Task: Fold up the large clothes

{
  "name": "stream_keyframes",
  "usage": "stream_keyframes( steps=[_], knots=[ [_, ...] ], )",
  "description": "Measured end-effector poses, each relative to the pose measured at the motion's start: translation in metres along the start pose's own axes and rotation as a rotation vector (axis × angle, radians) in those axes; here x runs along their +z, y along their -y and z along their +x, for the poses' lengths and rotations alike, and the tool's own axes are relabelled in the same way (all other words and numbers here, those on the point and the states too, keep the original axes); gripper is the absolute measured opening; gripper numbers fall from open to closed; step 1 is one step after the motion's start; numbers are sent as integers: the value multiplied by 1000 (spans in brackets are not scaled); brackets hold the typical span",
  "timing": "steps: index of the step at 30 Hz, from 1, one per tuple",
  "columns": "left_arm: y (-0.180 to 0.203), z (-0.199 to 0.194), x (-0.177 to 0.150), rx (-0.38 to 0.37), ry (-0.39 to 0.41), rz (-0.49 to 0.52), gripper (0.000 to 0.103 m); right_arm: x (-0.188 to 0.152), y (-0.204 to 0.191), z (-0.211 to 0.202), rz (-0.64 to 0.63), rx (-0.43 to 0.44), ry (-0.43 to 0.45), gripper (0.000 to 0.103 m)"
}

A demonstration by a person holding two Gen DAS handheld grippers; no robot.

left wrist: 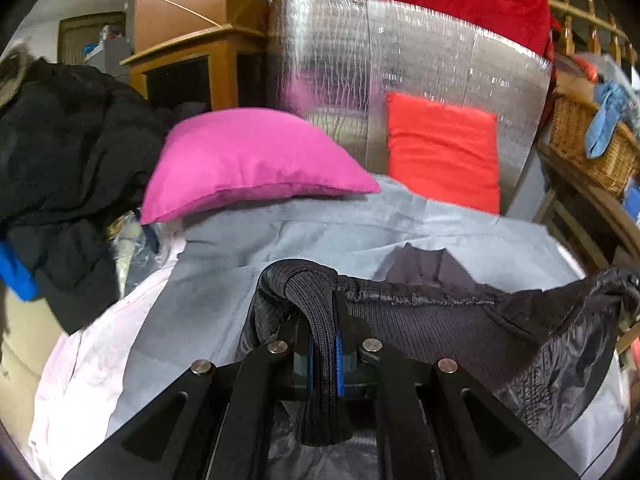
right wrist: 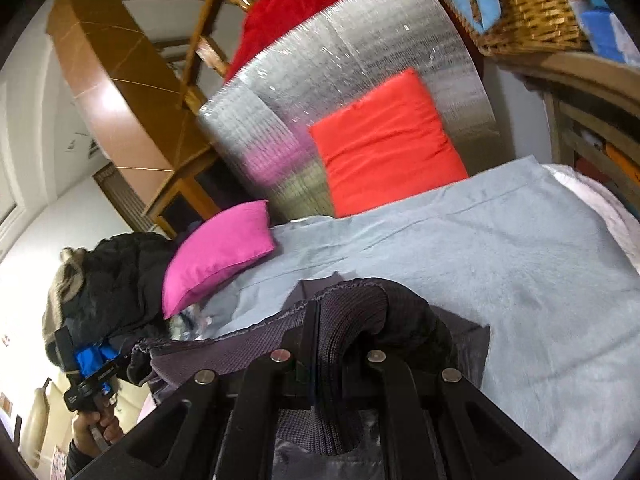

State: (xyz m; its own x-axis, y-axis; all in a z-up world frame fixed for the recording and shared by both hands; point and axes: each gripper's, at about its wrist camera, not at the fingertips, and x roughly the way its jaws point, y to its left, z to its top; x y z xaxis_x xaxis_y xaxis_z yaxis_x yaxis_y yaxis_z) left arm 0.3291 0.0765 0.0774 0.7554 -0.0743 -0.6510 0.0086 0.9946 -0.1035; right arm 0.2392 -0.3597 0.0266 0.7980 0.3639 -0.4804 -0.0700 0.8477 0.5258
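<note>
A dark grey jacket [left wrist: 460, 332] with a ribbed knit hem hangs stretched between my two grippers above a bed with a light grey sheet [left wrist: 304, 236]. My left gripper [left wrist: 322, 344] is shut on the ribbed hem at one end. My right gripper [right wrist: 324, 356] is shut on the ribbed hem [right wrist: 352, 320] at the other end. The left gripper also shows at the lower left of the right wrist view [right wrist: 90, 376], held by a hand. The rest of the jacket hangs below the grippers and is mostly hidden.
A pink pillow [left wrist: 248, 160] and a red-orange pillow [left wrist: 444, 148] lie at the bed's head against a silver foil mat [left wrist: 360, 60]. A pile of black clothes [left wrist: 60, 152] sits at the left. A wicker basket [left wrist: 592, 136] stands at the right.
</note>
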Motion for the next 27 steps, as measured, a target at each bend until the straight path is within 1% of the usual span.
stream_keyframes(
  steps=[3,5,7,9,11,14,18,22,24,25,27],
  knots=[
    [1,42,7,1,-70,11,8,9,15,36,26,-31,-37,8],
    [-2,81,8,-10,-145,-10,8,11,28,59,44,-59,-68,8],
    [-4,110,6,-16,-203,-20,8,10,40,85,57,-95,-111,8],
    [-2,135,1,1,-242,-7,8,9,51,106,66,-125,-145,8],
    [-1,152,-1,3,-268,-3,8,8,61,123,81,-146,-170,8],
    [-1,168,-2,-7,-295,-11,8,7,69,135,92,-166,-193,7],
    [-2,177,3,-25,-313,-17,9,5,80,149,113,-191,-228,7],
    [-6,170,12,-58,-279,-38,9,14,78,146,118,-190,-214,7],
    [-8,172,14,-74,-278,-53,9,18,75,144,115,-185,-208,7],
    [-9,178,13,-81,-291,-67,9,19,78,145,126,-188,-209,7],
    [-12,193,8,-80,-335,-100,13,15,88,156,178,-197,-233,7]
  ],
)
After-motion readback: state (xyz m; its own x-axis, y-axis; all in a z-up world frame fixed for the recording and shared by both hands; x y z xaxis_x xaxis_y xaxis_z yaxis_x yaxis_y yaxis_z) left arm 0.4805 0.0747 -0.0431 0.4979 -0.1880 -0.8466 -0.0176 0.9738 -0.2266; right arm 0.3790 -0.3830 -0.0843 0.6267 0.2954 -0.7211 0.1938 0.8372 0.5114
